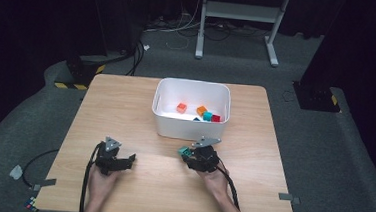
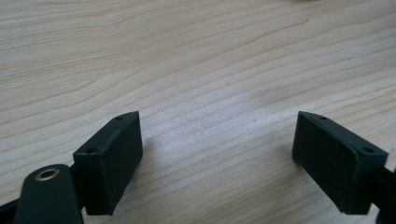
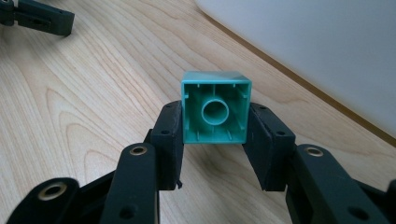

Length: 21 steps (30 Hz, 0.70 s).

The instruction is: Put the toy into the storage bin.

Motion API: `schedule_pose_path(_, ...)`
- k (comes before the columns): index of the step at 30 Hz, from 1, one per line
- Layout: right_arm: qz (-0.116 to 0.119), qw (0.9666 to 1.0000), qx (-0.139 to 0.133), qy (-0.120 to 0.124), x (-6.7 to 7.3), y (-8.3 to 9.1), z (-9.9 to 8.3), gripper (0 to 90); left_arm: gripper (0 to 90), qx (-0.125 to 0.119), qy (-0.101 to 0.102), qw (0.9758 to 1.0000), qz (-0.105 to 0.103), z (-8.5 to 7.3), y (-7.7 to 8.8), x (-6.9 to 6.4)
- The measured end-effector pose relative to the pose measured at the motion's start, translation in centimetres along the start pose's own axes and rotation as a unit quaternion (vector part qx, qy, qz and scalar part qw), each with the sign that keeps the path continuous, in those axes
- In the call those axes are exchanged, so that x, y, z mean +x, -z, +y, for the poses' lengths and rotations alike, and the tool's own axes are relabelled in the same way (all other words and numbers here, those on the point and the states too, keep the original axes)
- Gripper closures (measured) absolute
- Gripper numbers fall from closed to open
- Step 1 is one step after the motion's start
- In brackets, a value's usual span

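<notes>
matt wood-grain table (image 1: 125,111), smooth teal plastic block (image 3: 216,112), probably plastic bin (image 1: 189,128).

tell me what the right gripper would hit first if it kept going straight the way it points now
Probably the white bin. The right gripper, shut on a teal block, points along bare wooden table toward the bin's near wall, just ahead and slightly right; depth is hard to judge.

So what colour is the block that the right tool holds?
Teal green block; the right gripper view shows it best.
</notes>
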State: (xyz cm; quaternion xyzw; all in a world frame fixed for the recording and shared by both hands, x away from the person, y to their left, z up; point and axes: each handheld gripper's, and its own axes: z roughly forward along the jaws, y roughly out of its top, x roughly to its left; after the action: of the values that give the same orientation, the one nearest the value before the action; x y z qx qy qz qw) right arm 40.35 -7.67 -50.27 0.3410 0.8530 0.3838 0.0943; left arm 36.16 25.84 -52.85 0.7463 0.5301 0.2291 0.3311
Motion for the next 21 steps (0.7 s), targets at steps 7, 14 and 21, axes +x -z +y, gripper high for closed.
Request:
schedule_pose_path(7,-0.001,1.0,-0.006,-0.003,-0.1,0.7,-0.1,58.7,16.3,0.0,0.0,1.0,0.0,0.0,0.0,0.0)
schedule_pose_path(14,-0.007,1.0,-0.002,0.002,-0.1,1.5,-0.1,58.7,16.3,0.0,0.0,1.0,0.0,0.0,0.0,0.0)
schedule_pose_path(21,-0.005,1.0,-0.008,0.003,-0.3,1.9,0.1,58.7,16.3,0.001,0.0,1.0,0.0,0.0,0.0,0.0)
